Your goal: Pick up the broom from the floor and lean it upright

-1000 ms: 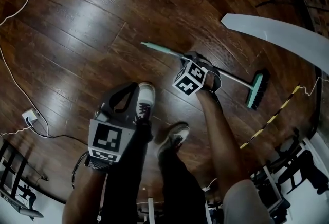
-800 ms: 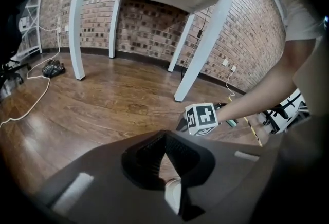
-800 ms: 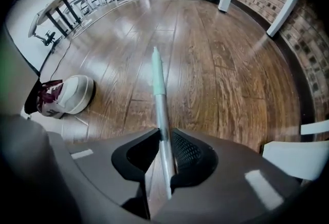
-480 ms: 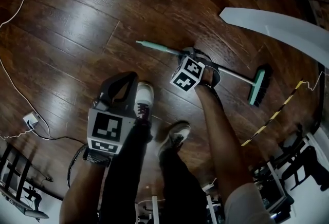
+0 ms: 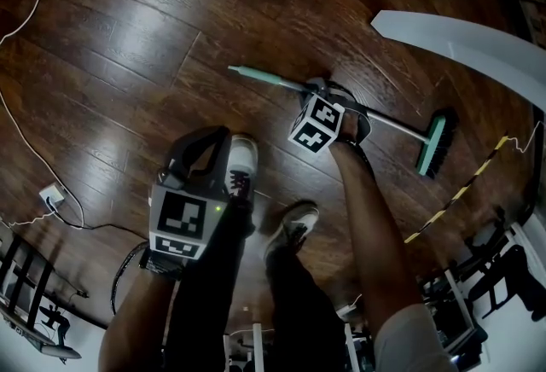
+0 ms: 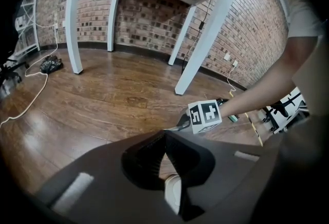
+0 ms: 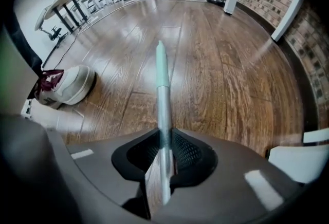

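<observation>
The broom lies flat on the wooden floor, its mint grip end (image 5: 256, 76) pointing left and its green brush head (image 5: 433, 144) at the right. My right gripper (image 5: 335, 113) points straight down over the middle of the metal handle. In the right gripper view the handle (image 7: 162, 79) runs between the jaws of the right gripper (image 7: 164, 141). These jaws have just been closing, and both pads touch the handle. My left gripper (image 5: 207, 142) hangs apart above my left shoe, and the tips of the left gripper (image 6: 164, 134) meet with nothing between them.
My shoes (image 5: 241, 159) stand just below the broom handle. A white table edge (image 5: 461, 42) curves over the upper right, on white legs (image 6: 198, 48). Yellow-black tape (image 5: 452, 200) crosses the floor at the right. A white cable (image 5: 26, 165) and a socket (image 5: 49, 191) lie at the left.
Both grippers have sunk a little. The right one has settled onto the handle. The broom lies in the same place on the floor.
</observation>
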Demonstrator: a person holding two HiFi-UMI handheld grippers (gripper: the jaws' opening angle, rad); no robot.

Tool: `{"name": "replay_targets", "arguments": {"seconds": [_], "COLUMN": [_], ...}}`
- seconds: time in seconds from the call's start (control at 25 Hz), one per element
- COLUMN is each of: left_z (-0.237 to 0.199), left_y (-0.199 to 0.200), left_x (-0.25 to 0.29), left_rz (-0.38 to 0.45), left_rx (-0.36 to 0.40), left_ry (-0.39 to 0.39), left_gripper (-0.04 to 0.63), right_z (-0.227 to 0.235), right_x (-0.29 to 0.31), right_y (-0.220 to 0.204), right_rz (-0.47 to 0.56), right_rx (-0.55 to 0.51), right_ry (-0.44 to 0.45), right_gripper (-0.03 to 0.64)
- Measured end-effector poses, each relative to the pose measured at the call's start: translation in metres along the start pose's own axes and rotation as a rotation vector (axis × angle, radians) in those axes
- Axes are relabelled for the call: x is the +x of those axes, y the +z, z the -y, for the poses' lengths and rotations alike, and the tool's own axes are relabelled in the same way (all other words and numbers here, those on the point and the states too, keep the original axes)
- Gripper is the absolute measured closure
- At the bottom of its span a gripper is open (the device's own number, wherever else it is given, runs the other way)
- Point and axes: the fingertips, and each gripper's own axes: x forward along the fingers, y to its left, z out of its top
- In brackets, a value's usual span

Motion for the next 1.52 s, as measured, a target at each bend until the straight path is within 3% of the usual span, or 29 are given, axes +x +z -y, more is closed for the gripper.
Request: {"name": "replay_targets", "arguments": {"seconds": [0.12, 0.52, 0.8, 1.28, 1.36, 1.44, 1.52], "left_z": [0.006, 0.037, 0.062, 0.176, 0.198, 0.216, 0.23], "left_y": [-0.002, 0.026, 0.102, 0.264, 0.285, 0.303, 0.32], "left_x": [-0.003, -0.053, -0.103, -0.167, -0.17, -0.175, -0.178], "left_rz": [-0.028, -0.062, 0.07, 0.272, 0.288, 0.29, 0.301], "left_rx": [0.014, 0.079, 0.187, 0.358, 0.312, 0.184, 0.112], "left_ry": [-0.003, -0.052, -0.024, -0.125, -0.106, -0.071, -0.04], "left_gripper": [0.595, 0.595, 0.595, 0.595, 0.595, 0.595, 0.595], "right_z": [-0.003, 0.022, 0.035, 0.055, 0.069, 0.087, 0.107], "right_x": [-0.012, -0.143, -0.248, -0.413, -0.438, -0.468, -0.492], "right_y": [-0.001, -0.009, -0.039, -0.142, -0.164, -0.186, -0.204], "right_rz": [0.019, 0.134, 0.224, 0.386, 0.435, 0.483, 0.521], "right_rx": [-0.043, 0.016, 0.141, 0.33, 0.375, 0.431, 0.469], "right_ry": [-0.027, -0.164, -0.329, -0.499, -0.523, -0.541, -0.555], "right_gripper": [0.531, 0.532, 0.531, 0.529, 0.529, 0.529, 0.529]}}
